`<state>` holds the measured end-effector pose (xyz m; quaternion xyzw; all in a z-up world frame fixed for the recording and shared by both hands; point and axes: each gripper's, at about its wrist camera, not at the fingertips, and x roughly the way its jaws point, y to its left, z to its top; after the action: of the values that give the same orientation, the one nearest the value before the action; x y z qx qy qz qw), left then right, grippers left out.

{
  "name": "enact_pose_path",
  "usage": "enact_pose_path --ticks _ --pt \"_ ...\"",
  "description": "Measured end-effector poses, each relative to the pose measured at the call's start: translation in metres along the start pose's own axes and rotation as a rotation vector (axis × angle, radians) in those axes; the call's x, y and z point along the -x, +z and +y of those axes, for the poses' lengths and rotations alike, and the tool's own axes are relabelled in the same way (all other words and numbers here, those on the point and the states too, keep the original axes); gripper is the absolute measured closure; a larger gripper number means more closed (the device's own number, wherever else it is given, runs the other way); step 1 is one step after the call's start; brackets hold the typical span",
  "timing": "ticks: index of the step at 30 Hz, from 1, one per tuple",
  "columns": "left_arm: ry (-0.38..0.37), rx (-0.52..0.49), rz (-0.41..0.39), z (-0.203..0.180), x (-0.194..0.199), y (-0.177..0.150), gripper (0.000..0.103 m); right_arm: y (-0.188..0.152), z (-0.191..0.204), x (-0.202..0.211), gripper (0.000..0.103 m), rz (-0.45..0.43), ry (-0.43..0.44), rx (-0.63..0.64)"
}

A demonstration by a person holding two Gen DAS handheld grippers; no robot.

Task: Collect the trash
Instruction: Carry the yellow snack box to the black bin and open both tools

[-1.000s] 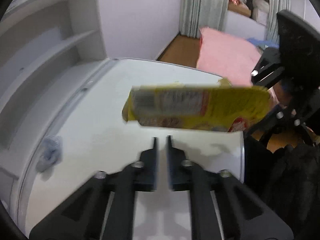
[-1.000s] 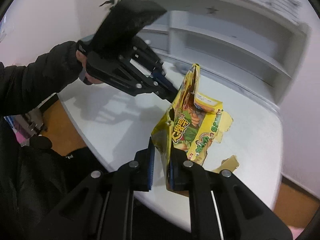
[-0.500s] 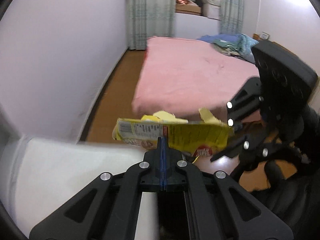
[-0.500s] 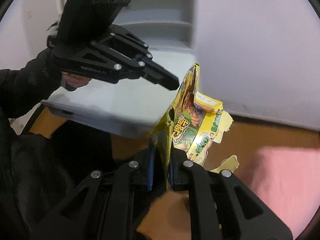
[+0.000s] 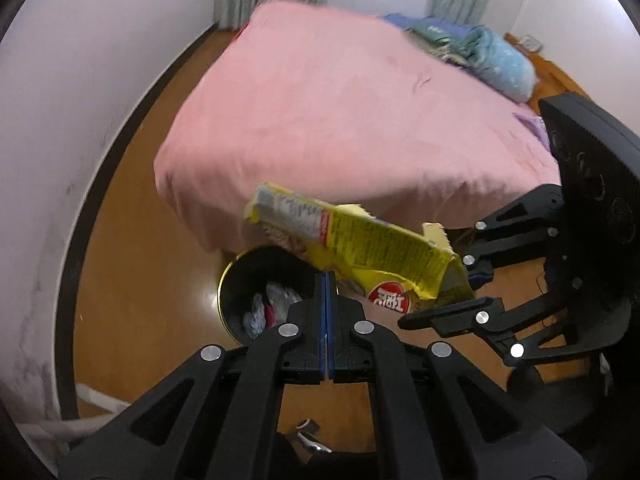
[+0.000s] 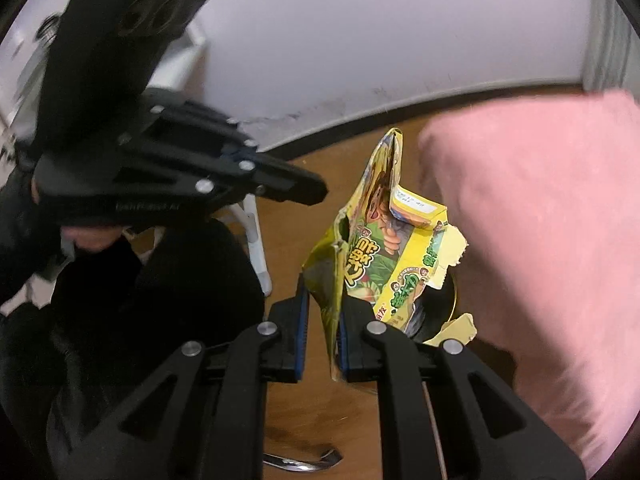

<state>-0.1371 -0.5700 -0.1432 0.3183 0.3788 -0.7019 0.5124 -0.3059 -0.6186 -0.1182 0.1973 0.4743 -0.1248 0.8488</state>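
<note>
A torn yellow snack box (image 5: 360,248) (image 6: 380,248) hangs in my right gripper (image 6: 322,300), whose jaws stand slightly apart around its crumpled edge. The box hovers just above a round black trash bin (image 5: 244,280) on the wooden floor, which holds crumpled paper (image 5: 268,308). In the right wrist view only a sliver of the bin rim (image 6: 454,300) shows behind the box. My left gripper (image 5: 326,280) is shut and empty, over the bin, next to the box. It also shows in the right wrist view (image 6: 304,190).
A bed with a pink cover (image 5: 340,112) (image 6: 540,240) stands right beside the bin. A white wall (image 5: 60,120) with dark baseboard runs on the left. A white furniture leg (image 6: 256,240) stands by the wall. Blue bedding (image 5: 492,56) lies on the bed.
Both grippers swung from the white table down toward the floor. The bin has come into view under the box. The right jaws have opened a little around the box.
</note>
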Motion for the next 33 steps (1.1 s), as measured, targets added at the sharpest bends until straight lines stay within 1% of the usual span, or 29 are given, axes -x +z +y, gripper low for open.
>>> enact_pose_path --ticks 4,5,7,8,10,14,16,18,20,21,22,23,25,28,30,32,33 --pt "0.037 0.07 0.064 0.017 -0.053 -0.003 0.103 -0.008 -0.033 -0.041 0.091 0.046 0.012 -0.089" --pt "0.05 0.087 0.078 0.022 -0.063 -0.007 0.103 -0.01 -0.039 -0.052 0.091 0.056 0.003 -0.11" --pt "0.051 0.123 0.1 0.032 -0.079 -0.011 0.103 -0.011 -0.054 -0.069 0.09 0.076 -0.001 -0.147" --pt "0.055 0.138 0.108 0.036 -0.085 -0.014 0.103 -0.016 -0.064 -0.076 0.09 0.086 0.002 -0.166" --pt "0.067 0.154 0.119 0.044 -0.093 -0.017 0.103 -0.022 -0.074 -0.087 0.09 0.106 -0.001 -0.183" --pt "0.069 0.183 0.128 0.053 -0.103 -0.024 0.103 -0.025 -0.078 -0.105 0.09 0.14 -0.027 -0.185" --pt "0.071 0.186 0.129 0.055 -0.105 -0.023 0.103 -0.018 -0.07 -0.112 0.09 0.144 -0.03 -0.189" --pt "0.066 0.192 0.126 0.054 -0.106 -0.021 0.103 -0.013 -0.073 -0.117 0.089 0.143 -0.031 -0.197" --pt "0.066 0.196 0.123 0.056 -0.107 -0.021 0.103 -0.009 -0.073 -0.119 0.081 0.14 -0.044 -0.194" --pt "0.069 0.2 0.122 0.056 -0.105 -0.022 0.103 -0.008 -0.073 -0.118 0.06 0.135 -0.05 -0.194" --pt "0.071 0.208 0.12 0.057 -0.105 -0.022 0.103 -0.006 -0.074 -0.116 0.032 0.124 -0.059 -0.197" --pt "0.072 0.213 0.117 0.056 -0.102 -0.019 0.103 -0.004 -0.074 -0.112 0.025 0.096 -0.072 -0.2" --pt "0.07 0.224 0.111 0.057 -0.098 -0.018 0.103 -0.001 -0.075 -0.105 0.024 0.062 -0.073 -0.204" --pt "0.069 0.238 0.11 0.06 -0.095 -0.018 0.103 0.003 -0.079 -0.098 0.024 0.052 -0.091 -0.228" --pt "0.074 0.229 0.113 0.057 -0.092 -0.017 0.102 0.004 -0.081 -0.091 0.024 0.041 -0.105 -0.241" --pt "0.096 0.205 0.11 0.051 -0.085 -0.014 0.089 0.004 -0.08 -0.081 0.024 0.025 -0.127 -0.253" --pt "0.11 0.195 0.107 0.048 -0.081 -0.013 0.058 0.005 -0.079 -0.073 0.023 0.016 -0.144 -0.259"
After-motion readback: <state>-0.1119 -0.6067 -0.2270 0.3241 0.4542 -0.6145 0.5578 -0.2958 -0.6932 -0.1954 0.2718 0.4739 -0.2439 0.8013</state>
